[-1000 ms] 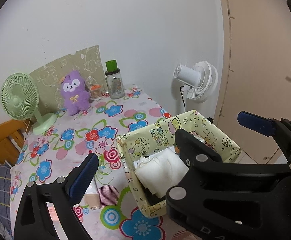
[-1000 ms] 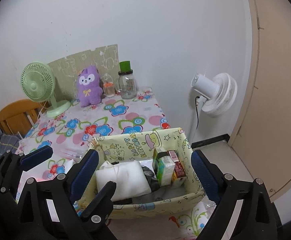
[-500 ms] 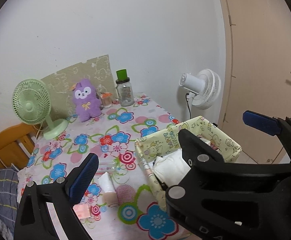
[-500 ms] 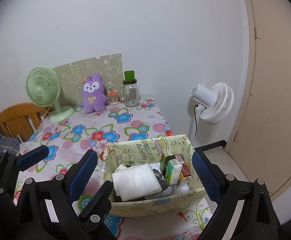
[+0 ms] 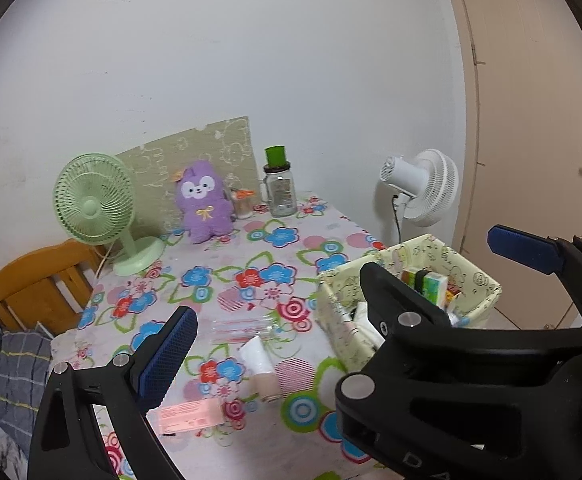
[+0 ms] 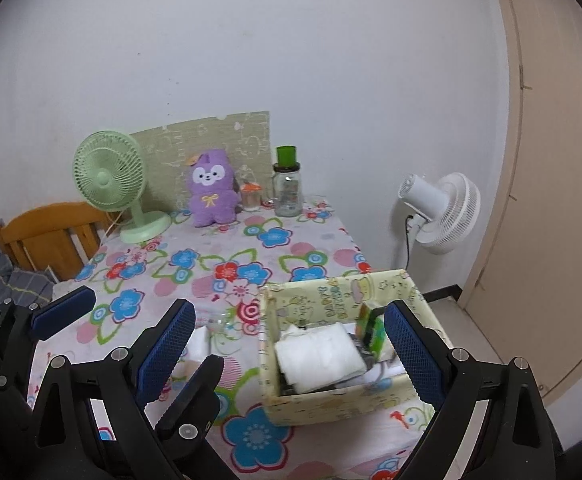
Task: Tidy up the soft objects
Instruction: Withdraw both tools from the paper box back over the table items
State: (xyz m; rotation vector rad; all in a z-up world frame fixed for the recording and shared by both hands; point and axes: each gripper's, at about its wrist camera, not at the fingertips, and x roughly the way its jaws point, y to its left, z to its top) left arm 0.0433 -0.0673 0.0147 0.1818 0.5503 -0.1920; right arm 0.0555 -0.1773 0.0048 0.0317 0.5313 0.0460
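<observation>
Both grippers spread wide, holding nothing. Right gripper [image 6: 289,346] hangs over the near desk edge w/ the yellow print box [image 6: 343,396] just ahead, between its jaws and a bit right of centre. White folded cloth [image 6: 319,354] lies inside at box's left half, long axis running roughly left-right across the gripper's line; small cartons [image 6: 371,328] stand upright to its right.

Left gripper [image 5: 343,300] sits beside it, left of the box. Below and just ahead of it on the floral desk [image 5: 227,280]: pink flat packet [image 5: 187,416], white-and-beige tube [image 5: 261,372] pointing away, clear wrapped item [image 5: 243,326] further on.

Far ahead, against the wall: purple plush [image 5: 205,208], upright, well apart from both grippers, slightly left of each; left gripper looks nearer, I'd judge. Green fan [image 5: 95,204] to its left, jar w/ green cap [image 5: 279,188] to its right.

Box's lower contents hidden under cloth; packet print unreadable.
</observation>
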